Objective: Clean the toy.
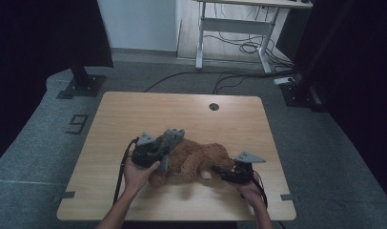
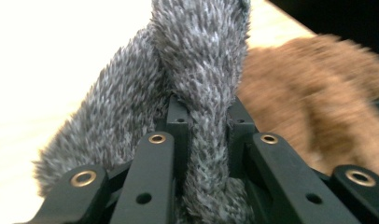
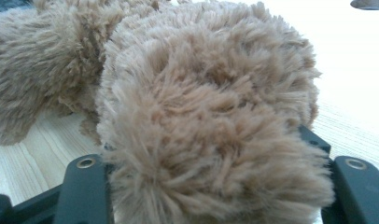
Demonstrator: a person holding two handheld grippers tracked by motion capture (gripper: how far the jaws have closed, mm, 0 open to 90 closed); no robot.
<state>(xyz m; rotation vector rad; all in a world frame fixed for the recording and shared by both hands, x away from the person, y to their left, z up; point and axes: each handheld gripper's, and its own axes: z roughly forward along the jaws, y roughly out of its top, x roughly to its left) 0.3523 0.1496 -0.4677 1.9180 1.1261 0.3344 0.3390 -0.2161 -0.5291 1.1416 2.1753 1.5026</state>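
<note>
A brown plush toy lies on its side on the wooden table, near the front edge. A grey furry piece sits at the toy's left end. My left gripper is shut on it. In the left gripper view the grey fur is pinched between the jaws of the left gripper, with the brown plush behind it at the right. My right gripper holds the toy's right end. In the right gripper view a thick tuft of brown plush bulges between the jaws of the right gripper.
A round cable hole is in the table's far edge. On the floor behind stand a white-legged desk with loose cables and black stand bases at the left and right.
</note>
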